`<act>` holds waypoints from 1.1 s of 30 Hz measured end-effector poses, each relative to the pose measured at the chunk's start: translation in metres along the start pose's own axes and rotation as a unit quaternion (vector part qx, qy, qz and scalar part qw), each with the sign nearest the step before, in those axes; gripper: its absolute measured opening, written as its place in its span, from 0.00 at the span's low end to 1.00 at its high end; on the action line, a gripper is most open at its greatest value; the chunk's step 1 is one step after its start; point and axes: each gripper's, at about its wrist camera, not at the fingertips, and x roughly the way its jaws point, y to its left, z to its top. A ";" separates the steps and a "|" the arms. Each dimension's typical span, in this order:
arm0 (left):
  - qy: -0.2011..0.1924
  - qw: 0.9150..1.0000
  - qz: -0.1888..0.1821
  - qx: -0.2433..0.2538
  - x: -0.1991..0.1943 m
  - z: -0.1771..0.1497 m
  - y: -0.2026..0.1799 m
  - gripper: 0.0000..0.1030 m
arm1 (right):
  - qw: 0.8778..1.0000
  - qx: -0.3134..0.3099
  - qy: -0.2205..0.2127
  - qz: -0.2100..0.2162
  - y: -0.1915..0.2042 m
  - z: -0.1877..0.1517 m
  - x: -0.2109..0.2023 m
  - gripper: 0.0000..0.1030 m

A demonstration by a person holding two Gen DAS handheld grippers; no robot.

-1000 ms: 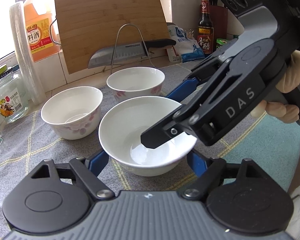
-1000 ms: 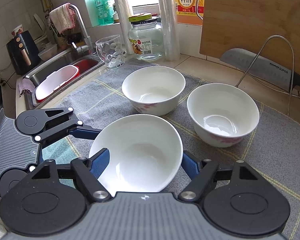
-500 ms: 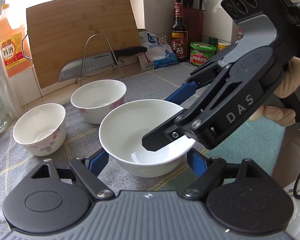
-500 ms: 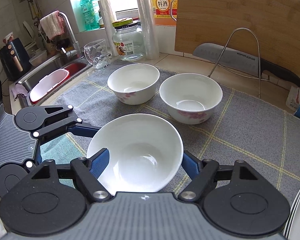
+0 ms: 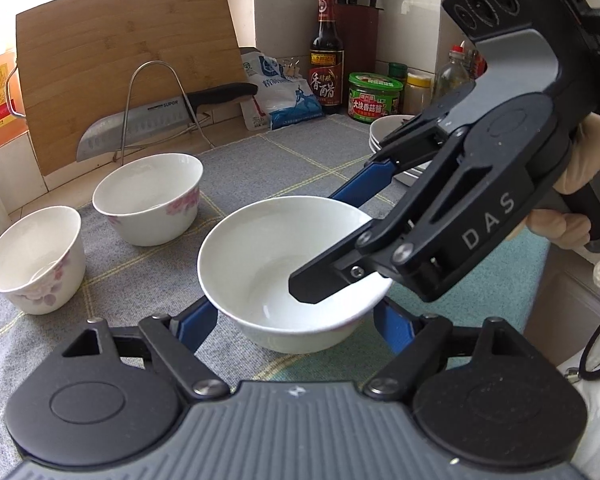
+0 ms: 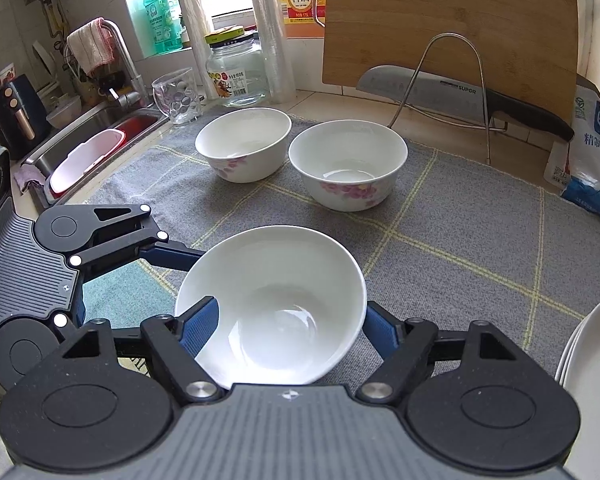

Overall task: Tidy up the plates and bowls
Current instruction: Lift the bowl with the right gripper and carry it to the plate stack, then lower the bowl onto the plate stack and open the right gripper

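Sink (image 6: 100,128): seen far left in the right wrist view; a pink-rimmed tub lies in it
Jar (image 6: 238,68): stood on the counter at the far edge, right of the sink; a glass cup (image 6: 178,96) is just left of it
Mat (image 6: 440,216): grey with yellow lines, spread over the counter; all three bowls are over or on it
Flowered bowls: two are set side by side on the far part of the mat, apart from each other; the left one (image 6: 242,142) (image 5: 32,260) and the right one (image 6: 348,162) (image 5: 148,198) are both upright and empty
Plain bowl (image 6: 272,304) (image 5: 292,270): placed nearer than the flowered pair, between both grippers; whether it rests on the mat or is lifted cannot be told
Left gripper (image 5: 296,322) (image 6: 168,276): its blue pads are pressed on the plain bowl's two sides; the bowl is gripped
Right gripper (image 6: 290,330) (image 5: 356,236): the plain bowl is gripped across its width, one finger lying inside the rim as seen from the left wrist; it is held by a gloved hand (image 5: 572,196)
Board (image 6: 452,24): leaned against the far wall; a knife (image 6: 460,96) is laid in a wire rack before it
Plates (image 6: 592,364) (image 5: 384,130): stacked at the right edge of the mat, near the right gripper
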 end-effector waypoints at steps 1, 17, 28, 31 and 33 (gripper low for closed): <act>0.001 1.000 -0.001 -0.001 0.000 -0.001 -0.001 0.82 | 1.000 0.000 0.002 0.000 0.000 -0.001 0.000 0.80; 0.008 1.000 -0.014 -0.023 0.002 -0.007 0.000 0.91 | 1.000 0.009 0.004 0.018 -0.002 -0.009 0.003 0.95; 0.002 0.999 -0.010 -0.040 -0.028 -0.011 0.009 0.92 | 1.000 0.003 -0.019 -0.003 0.000 -0.003 -0.008 1.00; 0.000 0.999 0.011 -0.044 -0.038 -0.010 0.017 0.92 | 1.000 0.001 -0.027 -0.015 -0.001 -0.001 -0.010 1.00; 0.000 0.998 0.033 -0.050 -0.040 -0.008 0.025 0.92 | 0.999 0.003 -0.032 -0.020 -0.003 0.001 -0.010 1.00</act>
